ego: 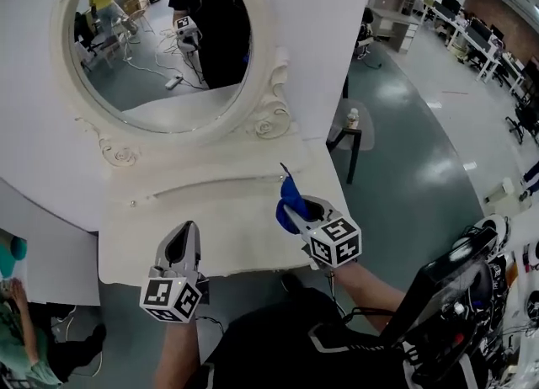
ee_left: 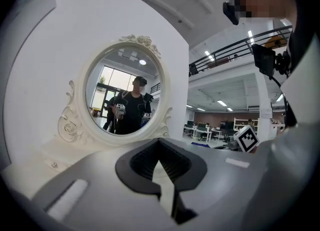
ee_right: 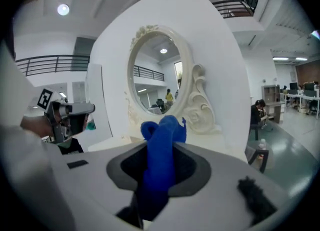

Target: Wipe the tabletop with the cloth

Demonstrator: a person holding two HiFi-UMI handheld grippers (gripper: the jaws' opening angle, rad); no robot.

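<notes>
1. The right gripper (ego: 305,210) is pinching a bright blue, crumpled cloth (ego: 289,198). In the right gripper view its jaws are pressing on the cloth (ee_right: 162,140) from both sides, and a bunched end is sticking out past their tips.
2. The cloth is hanging over the right part of the cream-white tabletop (ego: 223,236) of a dressing table, near its right edge. Whether it is touching the surface cannot be told.
3. The left gripper (ego: 184,240) is hovering over the front edge of the same tabletop, well apart from the right gripper. In the left gripper view its jaws are meeting at the tips of the left gripper (ee_left: 159,147), and nothing is sitting between them.
4. An oval mirror in an ornate cream carved frame (ego: 160,38) is standing at the back of the tabletop. It is reflecting a person in dark clothes, who is holding both grippers.
5. To the right of the dressing table, a small black side table (ego: 352,136) is standing on the grey-green floor, with a small pale object sitting on top of it.
</notes>
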